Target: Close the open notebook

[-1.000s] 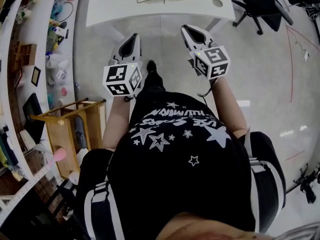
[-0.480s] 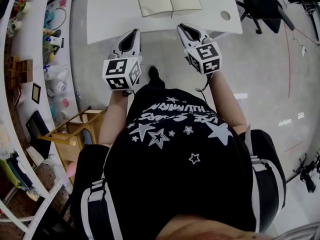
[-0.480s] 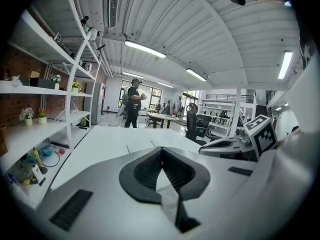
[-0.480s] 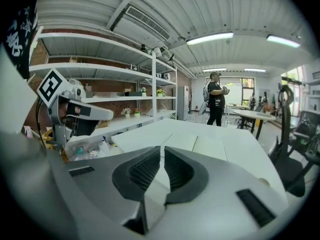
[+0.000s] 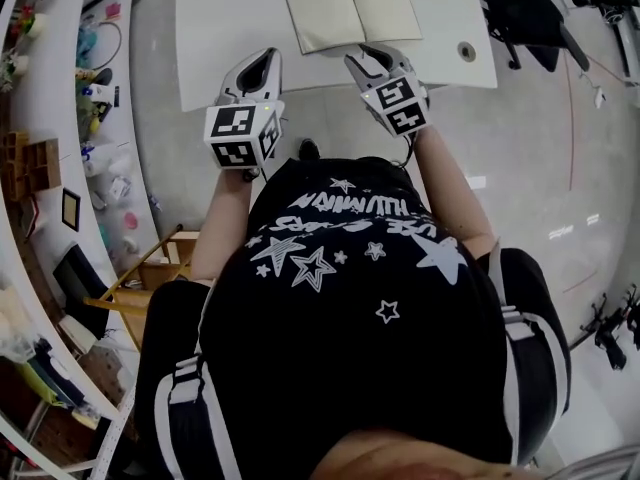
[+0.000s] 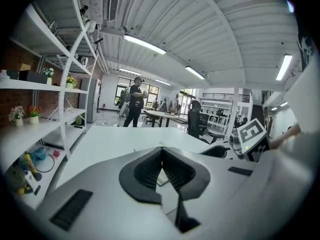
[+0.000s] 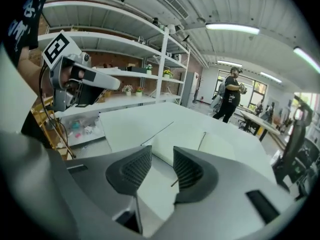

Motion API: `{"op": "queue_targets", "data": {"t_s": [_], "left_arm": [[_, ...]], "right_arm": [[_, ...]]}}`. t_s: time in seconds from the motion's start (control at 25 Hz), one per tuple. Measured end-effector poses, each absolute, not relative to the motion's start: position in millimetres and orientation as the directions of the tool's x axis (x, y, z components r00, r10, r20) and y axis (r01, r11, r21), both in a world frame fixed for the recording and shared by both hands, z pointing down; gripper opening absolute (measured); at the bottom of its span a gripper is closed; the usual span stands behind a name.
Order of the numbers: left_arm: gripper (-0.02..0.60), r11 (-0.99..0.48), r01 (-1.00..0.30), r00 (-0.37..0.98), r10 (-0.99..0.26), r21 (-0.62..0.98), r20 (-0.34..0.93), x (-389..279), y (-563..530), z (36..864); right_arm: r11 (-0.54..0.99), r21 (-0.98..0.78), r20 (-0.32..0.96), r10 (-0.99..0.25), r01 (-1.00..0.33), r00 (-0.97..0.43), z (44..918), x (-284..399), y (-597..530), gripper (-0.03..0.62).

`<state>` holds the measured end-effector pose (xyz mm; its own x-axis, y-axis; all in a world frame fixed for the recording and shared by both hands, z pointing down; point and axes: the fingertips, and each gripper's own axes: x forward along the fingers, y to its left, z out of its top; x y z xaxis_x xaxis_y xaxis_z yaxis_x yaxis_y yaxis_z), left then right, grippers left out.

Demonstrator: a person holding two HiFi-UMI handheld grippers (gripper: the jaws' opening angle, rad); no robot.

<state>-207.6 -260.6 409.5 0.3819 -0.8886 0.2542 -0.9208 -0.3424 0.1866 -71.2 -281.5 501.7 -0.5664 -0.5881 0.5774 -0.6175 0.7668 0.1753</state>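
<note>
Head view: the open notebook [image 5: 350, 6] lies on the table [image 5: 230, 28], just beyond the left gripper [image 5: 262, 60] and right gripper [image 5: 368, 57]. Left gripper view: its fingers are closed together, empty. Right gripper view: its fingers are opening with nothing between them, the notebook just ahead.

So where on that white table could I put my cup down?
Left of the open notebook, the table is bare to its edge. A narrower strip lies between notebook and the round hole. The side shelves are cluttered.
</note>
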Motion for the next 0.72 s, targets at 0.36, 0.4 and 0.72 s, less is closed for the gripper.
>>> {"op": "queue_targets", "data": {"t_s": [0.36,0.4,0.72], "left_arm": [[0.012,-0.345,-0.915,0.396,-0.867,0.207,0.304,-213,-285,429],[0.012,-0.34,-0.917,0.392,-0.867,0.21,0.309,-213,-286,431],[0.012,-0.298,-0.929,0.36,-0.87,0.22,0.338,-218,-301,443]], "right_arm": [[0.83,0.425,0.694,-0.555,-0.362,-0.458,540,-84,-312,0.195],[0.836,0.444,0.705,-0.549,-0.323,-0.449,545,-85,-315,0.196],[0.857,0.507,0.768,-0.496,-0.087,-0.405,572,-90,-329,0.199]]}}
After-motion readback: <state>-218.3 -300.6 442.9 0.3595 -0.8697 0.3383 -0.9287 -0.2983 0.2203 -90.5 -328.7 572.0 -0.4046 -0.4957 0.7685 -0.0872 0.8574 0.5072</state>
